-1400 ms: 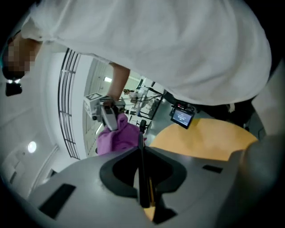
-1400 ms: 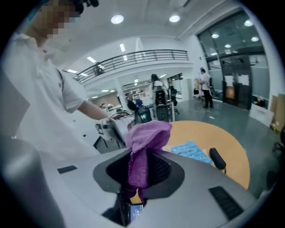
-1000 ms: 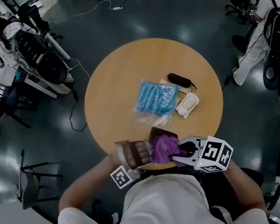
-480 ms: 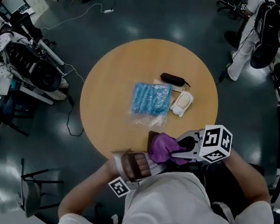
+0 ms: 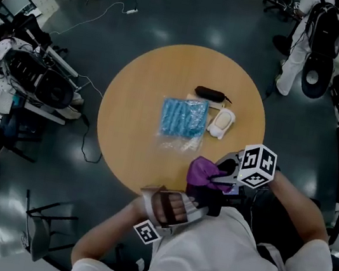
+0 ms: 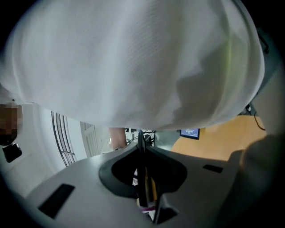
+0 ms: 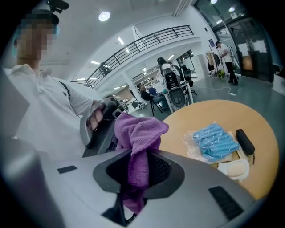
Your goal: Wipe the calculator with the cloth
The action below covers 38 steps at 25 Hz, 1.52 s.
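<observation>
left tool (image 6: 141, 151) clamps the dark calculator (image 5: 213, 201) by the person's chest, right tool (image 7: 136, 156) pinches the purple cloth (image 7: 140, 131) just beside it; best held steady while the cloth drags flat across its face.

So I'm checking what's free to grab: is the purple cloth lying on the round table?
No, the purple cloth hangs pinched in the right gripper, off the round table.

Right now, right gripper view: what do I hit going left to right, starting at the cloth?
cloth → blue pack → black pouch. The white case is left out: it spans the pack's right end and the pouch, so its place in the order is unclear.
</observation>
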### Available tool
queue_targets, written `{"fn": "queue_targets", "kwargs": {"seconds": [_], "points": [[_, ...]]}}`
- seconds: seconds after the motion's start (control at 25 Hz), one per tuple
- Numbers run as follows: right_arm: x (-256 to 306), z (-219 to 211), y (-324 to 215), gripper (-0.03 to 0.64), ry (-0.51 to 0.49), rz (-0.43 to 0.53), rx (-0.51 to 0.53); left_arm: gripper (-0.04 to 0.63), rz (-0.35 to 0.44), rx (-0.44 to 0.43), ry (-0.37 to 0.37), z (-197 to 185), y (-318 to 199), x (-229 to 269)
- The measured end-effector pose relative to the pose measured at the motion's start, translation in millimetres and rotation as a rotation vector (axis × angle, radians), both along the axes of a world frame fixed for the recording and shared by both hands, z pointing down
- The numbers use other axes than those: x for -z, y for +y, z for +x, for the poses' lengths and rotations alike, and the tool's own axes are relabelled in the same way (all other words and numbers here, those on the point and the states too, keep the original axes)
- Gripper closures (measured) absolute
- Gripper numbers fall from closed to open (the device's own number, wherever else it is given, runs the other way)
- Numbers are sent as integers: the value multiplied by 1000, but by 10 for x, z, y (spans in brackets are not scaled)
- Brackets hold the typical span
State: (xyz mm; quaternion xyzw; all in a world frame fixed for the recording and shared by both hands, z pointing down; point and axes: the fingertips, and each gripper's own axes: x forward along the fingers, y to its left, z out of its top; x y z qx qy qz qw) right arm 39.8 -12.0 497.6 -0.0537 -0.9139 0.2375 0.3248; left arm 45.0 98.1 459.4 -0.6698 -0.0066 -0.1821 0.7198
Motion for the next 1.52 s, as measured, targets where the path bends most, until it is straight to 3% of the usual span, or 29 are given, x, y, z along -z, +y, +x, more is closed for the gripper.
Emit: {"fn": "queue_targets", "kwargs": {"seconds": [0.36,0.52,0.6,0.72,0.84,1.04,1.52], "points": [[-451,47,-94,537,85,11,-10,543,-55,4,20,2,148,4],[-746,57,-240,537,182,107,-23,548,-57,23,31,-22,205,26],[-614,34,-386,537,147,158,-68,548,-61,42,27,-31,176,21],[6,-34,-505,537,18,237,-127,548,-60,74,-4,-78,85,-69],[668,-124,-203,537,-90,276,-39,548,-68,103,-39,-136,-4,-191],[693,-375,340,537,-77,243,121,548,-72,106,-17,-91,18,-116],[-173,-568,123,537,56,99,88,545,-203,131,53,-95,203,43]]}}
